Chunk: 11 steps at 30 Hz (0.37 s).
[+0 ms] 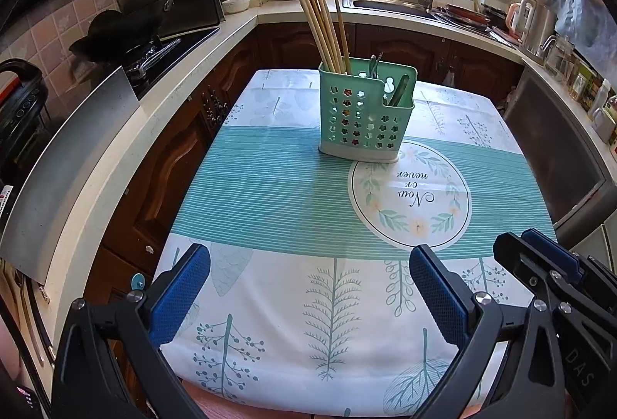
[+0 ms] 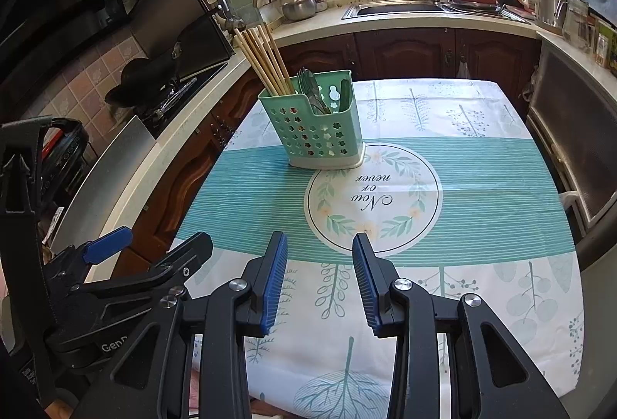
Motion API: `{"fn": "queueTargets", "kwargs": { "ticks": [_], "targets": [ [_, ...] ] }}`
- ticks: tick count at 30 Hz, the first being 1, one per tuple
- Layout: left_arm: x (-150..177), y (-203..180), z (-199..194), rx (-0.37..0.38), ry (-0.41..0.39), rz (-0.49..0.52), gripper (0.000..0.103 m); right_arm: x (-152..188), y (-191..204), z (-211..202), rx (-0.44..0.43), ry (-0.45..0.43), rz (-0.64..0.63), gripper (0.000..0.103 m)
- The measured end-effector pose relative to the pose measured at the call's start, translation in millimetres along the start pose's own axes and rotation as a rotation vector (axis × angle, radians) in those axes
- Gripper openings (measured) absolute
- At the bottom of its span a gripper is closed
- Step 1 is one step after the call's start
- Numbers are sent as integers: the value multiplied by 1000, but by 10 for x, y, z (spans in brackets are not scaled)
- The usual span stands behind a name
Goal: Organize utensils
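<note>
A green perforated utensil holder [image 1: 364, 112] stands upright on the table's teal cloth [image 1: 270, 195]; it also shows in the right wrist view [image 2: 314, 126]. Several wooden chopsticks [image 1: 324, 29] lean out of its left compartment [image 2: 266, 58]. Metal forks and spoons [image 2: 310, 87] sit in the middle, and a dark-handled utensil [image 1: 399, 89] in the right part. My left gripper [image 1: 308, 291] is open wide and empty, above the cloth's near edge. My right gripper [image 2: 320, 280] is open and empty, just right of the left one [image 2: 154, 257].
A counter [image 1: 162, 103] with a stove and black pan [image 1: 115, 33] runs along the left. A sink [image 1: 389, 4] with bottles lies behind the table. A dark appliance [image 1: 555, 145] and jars stand at the right.
</note>
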<state>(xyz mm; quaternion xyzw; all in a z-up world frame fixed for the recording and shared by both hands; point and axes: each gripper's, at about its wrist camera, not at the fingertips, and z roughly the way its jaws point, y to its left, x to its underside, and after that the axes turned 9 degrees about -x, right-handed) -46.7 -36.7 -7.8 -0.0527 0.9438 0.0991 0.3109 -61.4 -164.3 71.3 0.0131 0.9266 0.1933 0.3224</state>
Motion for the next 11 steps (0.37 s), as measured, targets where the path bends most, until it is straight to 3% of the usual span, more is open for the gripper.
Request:
{"fn": "queueTargets", "kwargs": {
  "ticks": [11],
  "targets": [
    [-5,-37,61,-5,25,6,102,12,-82,74,-10,17,15,36]
  ]
}}
